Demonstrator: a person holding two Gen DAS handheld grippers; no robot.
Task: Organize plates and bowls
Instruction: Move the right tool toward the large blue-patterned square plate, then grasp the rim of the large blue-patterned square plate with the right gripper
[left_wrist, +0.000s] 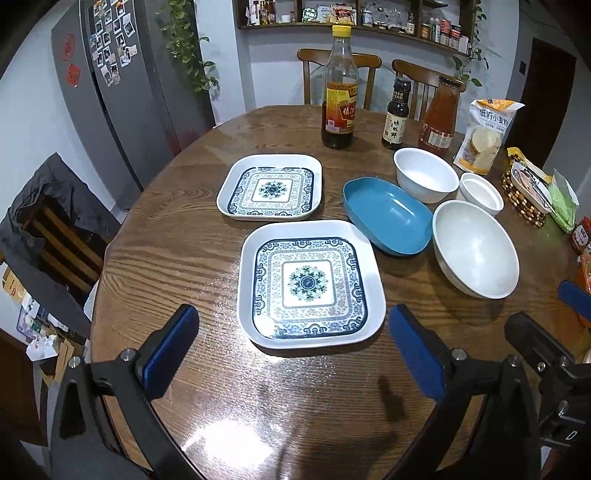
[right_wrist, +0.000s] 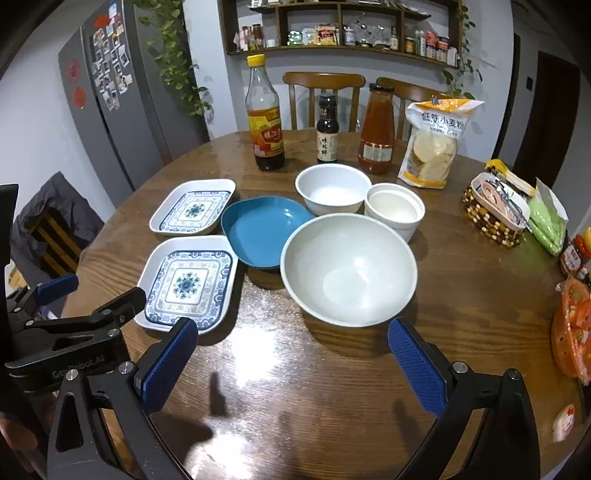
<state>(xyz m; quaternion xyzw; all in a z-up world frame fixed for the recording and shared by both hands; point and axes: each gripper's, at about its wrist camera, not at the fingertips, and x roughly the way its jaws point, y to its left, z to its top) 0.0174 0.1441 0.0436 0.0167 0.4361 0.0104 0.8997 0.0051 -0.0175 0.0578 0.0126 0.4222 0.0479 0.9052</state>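
Both grippers are held wide apart and empty over a round wooden table (left_wrist: 166, 258).

A grey fridge (left_wrist: 110, 92), two chairs (left_wrist: 338, 70) and a wall shelf (right_wrist: 340, 33) are seen beyond the table. Ahead of the left gripper (left_wrist: 293, 356), the near plate (left_wrist: 310, 284) is framed between its jaws, with the far plate (left_wrist: 271, 186) beyond it. Ahead of the right gripper (right_wrist: 293, 362), the big bowl (right_wrist: 349, 269) is seen between its jaws, with the blue dish (right_wrist: 264, 230), white bowl (right_wrist: 332, 188) and small cup (right_wrist: 395, 208) behind; all are empty.
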